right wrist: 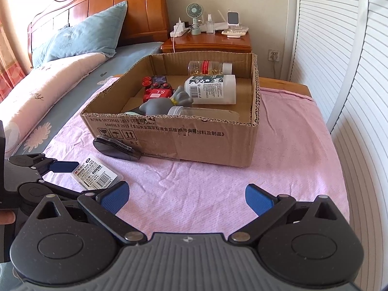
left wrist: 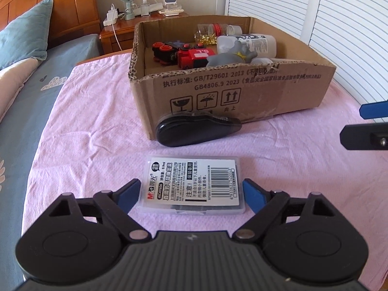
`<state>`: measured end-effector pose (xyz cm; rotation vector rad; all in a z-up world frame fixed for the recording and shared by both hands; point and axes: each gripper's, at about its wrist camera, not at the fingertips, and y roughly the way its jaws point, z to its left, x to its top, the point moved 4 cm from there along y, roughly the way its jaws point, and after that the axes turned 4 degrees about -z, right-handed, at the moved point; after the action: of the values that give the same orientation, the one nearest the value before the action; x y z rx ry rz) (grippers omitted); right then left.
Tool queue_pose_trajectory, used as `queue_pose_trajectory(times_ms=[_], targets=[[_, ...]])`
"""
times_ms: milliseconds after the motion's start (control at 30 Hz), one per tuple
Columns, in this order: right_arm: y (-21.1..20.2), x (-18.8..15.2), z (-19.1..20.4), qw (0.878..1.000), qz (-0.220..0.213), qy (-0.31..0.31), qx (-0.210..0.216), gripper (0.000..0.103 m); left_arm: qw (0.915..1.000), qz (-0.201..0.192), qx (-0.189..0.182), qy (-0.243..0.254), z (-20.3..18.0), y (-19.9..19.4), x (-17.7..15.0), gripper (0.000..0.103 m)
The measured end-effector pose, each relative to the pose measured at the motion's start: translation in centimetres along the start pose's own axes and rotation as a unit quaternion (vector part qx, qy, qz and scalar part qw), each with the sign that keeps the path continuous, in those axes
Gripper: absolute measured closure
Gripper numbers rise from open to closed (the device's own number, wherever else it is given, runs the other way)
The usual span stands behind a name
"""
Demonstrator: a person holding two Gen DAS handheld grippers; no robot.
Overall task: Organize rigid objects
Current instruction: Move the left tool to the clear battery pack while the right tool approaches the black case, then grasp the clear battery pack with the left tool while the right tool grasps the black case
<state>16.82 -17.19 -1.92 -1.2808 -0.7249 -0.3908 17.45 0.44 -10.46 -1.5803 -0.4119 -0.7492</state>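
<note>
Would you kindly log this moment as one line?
left gripper: straddling clear refill case, grip unclear | right gripper: open, empty | black case: beside box

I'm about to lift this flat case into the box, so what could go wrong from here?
1. The flat clear plastic case with the white label lies low on the pink cloth; the left gripper pads may slip off its thin edges.
2. The black teardrop-shaped object leans against the cardboard box, in the lifting path.
</note>
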Motion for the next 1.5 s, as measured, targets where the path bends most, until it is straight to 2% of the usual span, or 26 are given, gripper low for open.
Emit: queue_pose_trajectory(times_ms=[433,633,833,1133,1267,1500], targets=[[3.7,-0.4,3.7,0.999,0.035,-0.016,0.028,0.000,0.9969,0.004,0.055,-0.055,5.2,-1.6,-1.7,0.014],[5.0,-0.2,5.7,0.999,0.040,-0.016,0.022,0.000,0.9982,-0.001,0.042,-0.043,6.1,-2.0,-2.2,0.014],[5.9,0.3,7.2,1.000,0.031,0.000,0.000,0.000,0.9996,-0.012,0.025,-0.008,6.5,-2.8,-2.6,0.014],[7.9,0.8,9.0,0.997,0.011,0.070,-0.006,0.000,0.9994,-0.022,0.010,0.024,8.4,-4.8,-3.2,0.014],[9.5,0.9,9.9,0.996,0.014,0.087,-0.009,0.000,0.9994,-0.019,0.001,0.030,9.0,-4.9,-3.7,0.014],[11.2,1.7,11.1,0.995,-0.013,0.089,-0.041,0.000,0.9996,-0.019,-0.002,0.018,9.8,-4.9,-4.0,0.014]])
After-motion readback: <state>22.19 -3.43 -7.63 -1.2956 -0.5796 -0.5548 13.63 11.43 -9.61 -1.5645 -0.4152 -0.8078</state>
